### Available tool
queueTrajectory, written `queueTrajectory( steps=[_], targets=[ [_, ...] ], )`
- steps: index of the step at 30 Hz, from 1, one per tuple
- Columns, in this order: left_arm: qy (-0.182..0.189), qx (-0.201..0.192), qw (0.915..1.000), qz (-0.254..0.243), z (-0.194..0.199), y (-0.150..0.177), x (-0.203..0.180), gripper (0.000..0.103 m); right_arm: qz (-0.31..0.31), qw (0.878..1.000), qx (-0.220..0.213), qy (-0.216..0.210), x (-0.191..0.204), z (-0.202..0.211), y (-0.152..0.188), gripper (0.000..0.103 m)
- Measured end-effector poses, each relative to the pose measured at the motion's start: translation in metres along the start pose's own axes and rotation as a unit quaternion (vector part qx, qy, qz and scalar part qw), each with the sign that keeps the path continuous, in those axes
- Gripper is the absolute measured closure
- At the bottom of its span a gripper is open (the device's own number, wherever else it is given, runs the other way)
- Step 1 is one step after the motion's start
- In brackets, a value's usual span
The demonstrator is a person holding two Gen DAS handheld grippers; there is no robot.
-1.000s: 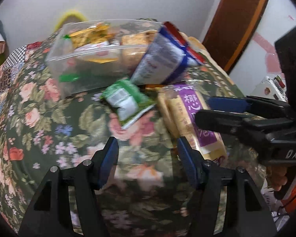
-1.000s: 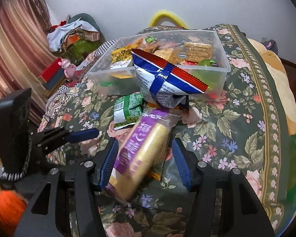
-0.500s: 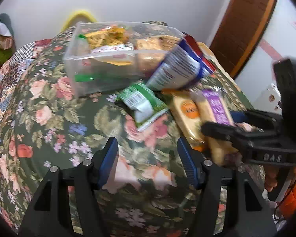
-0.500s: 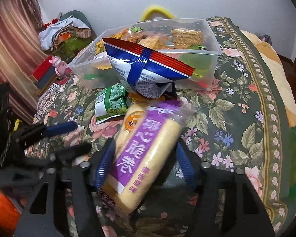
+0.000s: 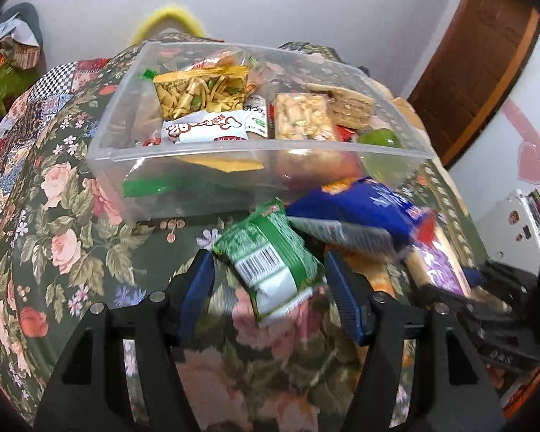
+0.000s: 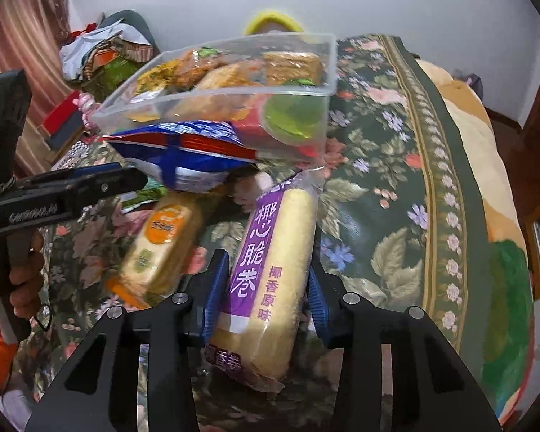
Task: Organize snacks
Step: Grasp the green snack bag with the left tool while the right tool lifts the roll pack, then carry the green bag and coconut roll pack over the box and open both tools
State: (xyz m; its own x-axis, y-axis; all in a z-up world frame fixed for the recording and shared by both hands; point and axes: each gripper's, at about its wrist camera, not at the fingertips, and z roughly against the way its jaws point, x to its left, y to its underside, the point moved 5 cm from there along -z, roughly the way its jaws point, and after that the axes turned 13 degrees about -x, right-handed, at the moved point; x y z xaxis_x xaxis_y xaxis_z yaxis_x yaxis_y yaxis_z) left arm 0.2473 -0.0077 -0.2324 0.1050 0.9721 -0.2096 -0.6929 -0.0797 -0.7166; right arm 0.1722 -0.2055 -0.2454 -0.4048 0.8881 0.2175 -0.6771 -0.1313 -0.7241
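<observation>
A clear plastic bin (image 5: 205,151) full of snacks stands on the floral bedspread; it also shows in the right wrist view (image 6: 212,97). My left gripper (image 5: 270,284) is open, its jaws on either side of a green snack packet (image 5: 270,262). My right gripper (image 6: 266,288) is shut on a long purple-labelled roll packet (image 6: 270,273), also seen in the left wrist view (image 5: 439,270). A blue and red chip bag (image 6: 183,154) leans against the bin's front. A yellow packet with an orange label (image 6: 161,248) lies left of the roll packet.
The floral bedspread (image 6: 396,216) slopes away to the right toward the bed's edge. Clothes and boxes (image 6: 100,54) are piled by the curtain at the left. A brown door (image 5: 478,64) stands at the right.
My left gripper has moved forward so the green packet now sits between its jaws. My right gripper has closed on the purple roll packet and lifted its near end. The chip bag has tipped lower.
</observation>
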Motion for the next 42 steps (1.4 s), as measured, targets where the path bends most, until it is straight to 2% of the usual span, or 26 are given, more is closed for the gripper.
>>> queueTrajectory(
  steps=[4, 8, 12, 15, 20, 27, 34, 42],
  targets=[
    [-0.021, 0.007, 0.9997, -0.007, -0.018, 0.001, 0.003, 0.039, -0.022, 1.000, 0.011, -0.006, -0.005, 0.001, 0.006, 0.055],
    [-0.022, -0.006, 0.9996, -0.014, -0.017, 0.004, 0.003, 0.040, -0.025, 1.000, 0.001, -0.001, -0.006, 0.003, 0.008, 0.053],
    [-0.006, -0.015, 0.9996, -0.024, -0.008, 0.009, 0.000, 0.065, -0.014, 1.000, -0.015, 0.018, -0.005, 0.003, 0.007, 0.057],
    [-0.005, -0.020, 0.9994, -0.027, -0.001, 0.011, 0.002, 0.068, -0.008, 0.999, -0.023, 0.027, -0.006, 0.004, 0.005, 0.060],
    [-0.006, -0.033, 0.9991, -0.025, 0.020, 0.015, 0.005, 0.070, -0.021, 0.999, -0.035, 0.026, -0.012, 0.012, -0.001, 0.061],
    [0.000, -0.068, 0.9973, -0.029, 0.057, 0.006, 0.003, 0.070, -0.023, 0.997, -0.064, 0.032, -0.013, 0.030, -0.017, 0.061],
    [0.007, -0.106, 0.9940, -0.028, 0.088, -0.015, -0.002, 0.070, -0.013, 0.994, -0.103, 0.021, -0.002, 0.048, -0.047, 0.061],
    [0.007, -0.139, 0.9899, -0.029, 0.096, -0.051, -0.008, 0.070, 0.018, 0.989, -0.147, 0.004, 0.016, 0.050, -0.088, 0.061]
  ],
)
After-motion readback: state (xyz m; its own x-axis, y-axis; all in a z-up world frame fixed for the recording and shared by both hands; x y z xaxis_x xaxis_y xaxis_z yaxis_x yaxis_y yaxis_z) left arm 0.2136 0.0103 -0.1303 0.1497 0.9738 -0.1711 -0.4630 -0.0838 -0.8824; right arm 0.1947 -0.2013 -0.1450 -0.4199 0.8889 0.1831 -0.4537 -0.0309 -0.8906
